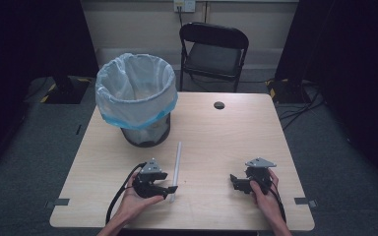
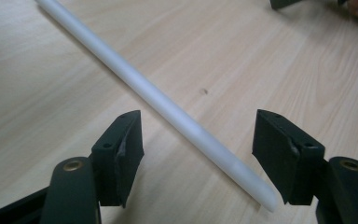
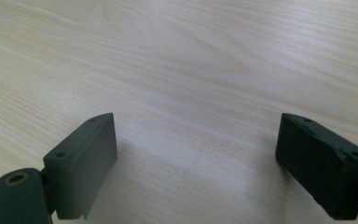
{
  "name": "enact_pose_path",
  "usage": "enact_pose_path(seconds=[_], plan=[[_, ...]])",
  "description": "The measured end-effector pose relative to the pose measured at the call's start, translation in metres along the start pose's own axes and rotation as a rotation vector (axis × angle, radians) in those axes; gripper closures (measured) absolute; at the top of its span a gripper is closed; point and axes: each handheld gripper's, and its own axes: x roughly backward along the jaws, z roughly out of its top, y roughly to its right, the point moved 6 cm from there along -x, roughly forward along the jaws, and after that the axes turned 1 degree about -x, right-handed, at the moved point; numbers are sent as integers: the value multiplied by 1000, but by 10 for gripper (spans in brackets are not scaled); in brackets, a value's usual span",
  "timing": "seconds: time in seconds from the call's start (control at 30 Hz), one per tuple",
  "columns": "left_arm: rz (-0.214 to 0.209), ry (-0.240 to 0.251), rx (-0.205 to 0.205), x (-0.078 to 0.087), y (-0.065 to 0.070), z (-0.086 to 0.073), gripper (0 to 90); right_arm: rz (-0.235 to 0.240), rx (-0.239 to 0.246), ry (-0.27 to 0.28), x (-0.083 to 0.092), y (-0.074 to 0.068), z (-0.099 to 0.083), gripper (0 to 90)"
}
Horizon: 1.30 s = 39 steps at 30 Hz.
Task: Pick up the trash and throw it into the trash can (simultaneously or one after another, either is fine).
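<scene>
Low in the frame, the near end of a long, smooth white plastic tube (image 2: 168, 105) lies flat on the pale wood-grain table (image 1: 226, 142), running diagonally between the spread black jaws of the left gripper (image 1: 170, 191), touching neither pad. At lower right the right gripper (image 1: 233, 180) rests on bare wood, jaws wide apart and holding nothing. Upper left stands a black mesh wastebasket lined with a translucent bluish plastic bag (image 1: 137, 96).

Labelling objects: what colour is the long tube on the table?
White, slightly translucent tube; clearest in the left gripper view.
</scene>
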Motion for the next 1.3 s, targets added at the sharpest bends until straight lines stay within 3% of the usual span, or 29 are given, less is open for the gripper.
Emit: enact_pose_path(seconds=[0.07, 0.13, 0.2, 0.33, 0.37, 0.4, 0.6, 0.63, 0.9, 1.3], plan=[[15, -24, -14, -4, 0, -2, 328, -2, 3, 1, 0, 0, 0, 118], [62, -50, -60, -8, 1, -4, 328, -2, 2, 0, 0, 0, 0, 118], [73, -65, -95, -9, 3, -6, 396, -1, 2, 1, 0, 0, 0, 117], [97, -72, -120, -7, 1, -7, 481, -2, 2, 1, 0, 0, 0, 117], [101, -81, -113, -5, -2, -7, 561, -2, 2, 1, 0, 0, 0, 117], [101, -81, -113, -5, -2, -7, 586, -2, 2, 1, 0, 0, 0, 117], [101, -97, -103, 0, -7, -8, 633, -4, 0, 1, 0, 0, 0, 118], [114, -111, -95, 3, -11, -9, 662, -6, -2, 1, 0, 0, 0, 119], [109, -149, -90, 7, -20, -8, 781, -6, -1, 1, 0, 0, 0, 118], [68, -149, -60, 8, -24, -7, 798, -6, -2, 1, 0, 0, 0, 119]])
